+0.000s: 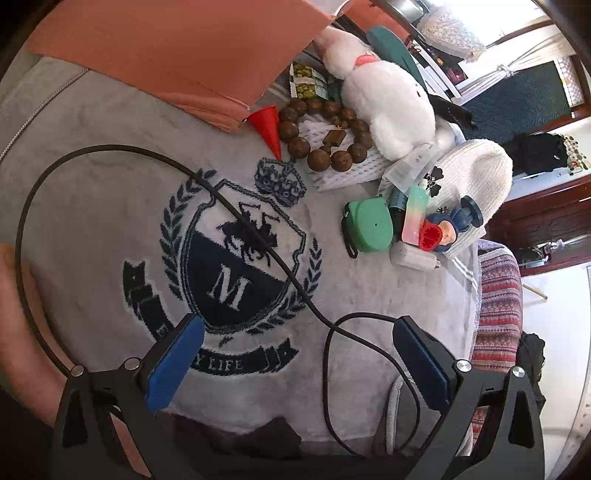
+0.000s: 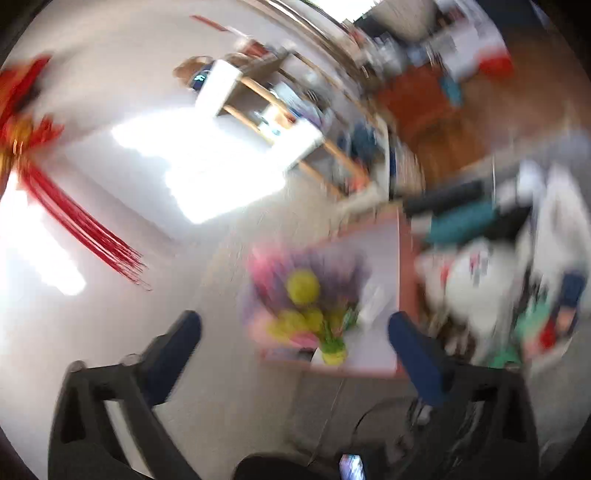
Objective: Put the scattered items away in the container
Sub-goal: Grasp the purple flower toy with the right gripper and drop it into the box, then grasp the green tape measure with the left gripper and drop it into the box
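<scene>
Sunlight glaring through a curtained window (image 1: 517,22) at upper right, dark wooden cabinet (image 1: 546,221) standing at right, pale floor (image 1: 550,291) showing below it

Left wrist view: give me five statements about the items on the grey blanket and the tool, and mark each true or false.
1. The red cone lies beside the ring of wooden beads. True.
2. The left tool is clamped on the white plush toy. False: its jaws stand wide apart with nothing between them, and the plush lies far ahead.
3. A black cable runs across the crest on the grey blanket. True.
4. The green case sits inside the orange container. False: it lies on the blanket, beside the white knit hat.
5. The wooden beads rest on a white foam net. True.
</scene>
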{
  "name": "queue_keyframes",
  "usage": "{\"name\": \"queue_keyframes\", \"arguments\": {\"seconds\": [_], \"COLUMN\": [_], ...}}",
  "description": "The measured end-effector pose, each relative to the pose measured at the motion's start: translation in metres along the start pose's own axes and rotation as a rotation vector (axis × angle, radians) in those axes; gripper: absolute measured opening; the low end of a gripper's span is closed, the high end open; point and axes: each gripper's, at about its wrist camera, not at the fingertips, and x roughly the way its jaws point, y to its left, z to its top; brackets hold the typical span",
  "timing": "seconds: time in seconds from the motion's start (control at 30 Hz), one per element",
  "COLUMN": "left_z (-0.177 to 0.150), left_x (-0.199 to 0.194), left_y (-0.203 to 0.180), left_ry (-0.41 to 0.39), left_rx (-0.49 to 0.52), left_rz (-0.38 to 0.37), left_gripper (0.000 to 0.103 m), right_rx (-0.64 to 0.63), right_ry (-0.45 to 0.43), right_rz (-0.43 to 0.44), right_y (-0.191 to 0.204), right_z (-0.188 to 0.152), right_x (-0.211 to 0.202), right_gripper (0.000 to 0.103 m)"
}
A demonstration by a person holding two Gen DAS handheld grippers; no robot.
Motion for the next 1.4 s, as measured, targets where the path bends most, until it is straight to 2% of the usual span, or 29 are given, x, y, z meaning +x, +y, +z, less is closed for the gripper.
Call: {"name": "queue_keyframes", "arguments": {"seconds": [0.07, 0.17, 0.3, 0.37, 0.47, 0.5, 0.53, 0.57, 0.6, 0.63, 0.67, 0.77, 0.83, 0.9, 0.97, 1.07, 1.1, 1.13, 1.27, 1.4], "left_z": [-0.001, -0.002, -0.005, -0.007, -0.015, -0.017, -0.018, -0.017, -0.014, -0.009, 0.0, 0.029, 0.046, 0.057, 0.065, 0.068, 0.066, 0.065, 0.06, 0.056], "left_x": [0.0, 0.0, -0.001, -0.004, -0.011, -0.013, -0.012, -0.01, -0.006, 0.0, 0.009, 0.048, 0.076, 0.102, 0.123, 0.13, 0.132, 0.131, 0.117, 0.079], "left_y": [-0.002, -0.007, -0.015, -0.022, -0.046, -0.058, -0.071, -0.086, -0.098, -0.109, -0.118, -0.133, -0.132, -0.127, -0.123, -0.135, -0.138, -0.14, -0.128, -0.112], "left_ry": [-0.002, -0.005, -0.02, -0.035, -0.073, -0.092, -0.109, -0.127, -0.137, -0.135, -0.126, -0.057, 0.004, 0.057, 0.102, 0.086, 0.089, 0.091, 0.125, 0.09], "left_rx": [0.011, 0.035, 0.085, 0.128, 0.273, 0.328, 0.389, 0.449, 0.493, 0.521, 0.536, 0.523, 0.512, 0.531, 0.558, 0.659, 0.691, 0.71, 0.656, 0.545], "left_rz": [0.001, 0.015, 0.032, 0.049, 0.078, 0.091, 0.097, 0.105, 0.111, 0.106, 0.098, 0.126, 0.168, 0.229, 0.266, 0.299, 0.323, 0.334, 0.312, 0.259], "left_gripper": [0.103, 0.103, 0.103, 0.103, 0.103, 0.103, 0.103, 0.103, 0.103, 0.103, 0.103, 0.102, 0.092, 0.075, 0.073, 0.073, 0.064, 0.062, 0.062, 0.062], "right_rx": [-0.033, 0.044, 0.231, 0.338, 0.534, 0.677, 0.847, 0.992, 1.073, 1.084, 1.047, 0.949, 0.991, 1.047, 1.056, 1.034, 1.023, 1.01, 1.006, 1.011], "right_ry": [-0.006, -0.006, -0.018, -0.026, -0.018, 0.017, 0.04, 0.016, -0.029, -0.056, -0.071, -0.056, -0.045, -0.037, -0.036, -0.051, -0.048, -0.038, 0.001, -0.012], "right_rz": [0.015, 0.017, -0.092, -0.15, -0.237, -0.283, -0.279, -0.18, -0.049, 0.016, 0.031, -0.024, 0.032, 0.071, 0.065, 0.075, 0.082, 0.087, 0.091, 0.062], "right_y": [0.001, -0.039, -0.143, -0.199, -0.286, -0.319, -0.345, -0.365, -0.376, -0.38, -0.379, -0.372, -0.376, -0.382, -0.383, -0.382, -0.381, -0.38, -0.379, -0.381], "right_z": [0.0, -0.008, -0.036, -0.06, -0.111, -0.132, -0.148, -0.159, -0.162, -0.155, -0.144, -0.124, -0.128, -0.137, -0.136, -0.129, -0.128, -0.127, -0.13, -0.134], "right_x": [-0.005, -0.023, -0.059, -0.076, -0.101, -0.11, -0.116, -0.117, -0.116, -0.114, -0.112, -0.106, -0.099, -0.095, -0.093, -0.098, -0.098, -0.096, -0.09, -0.096], "right_gripper": [0.099, 0.099, 0.096, 0.089, 0.08, 0.078, 0.077, 0.077, 0.077, 0.077, 0.077, 0.077, 0.077, 0.077, 0.077, 0.077, 0.077, 0.077, 0.077, 0.077]}}
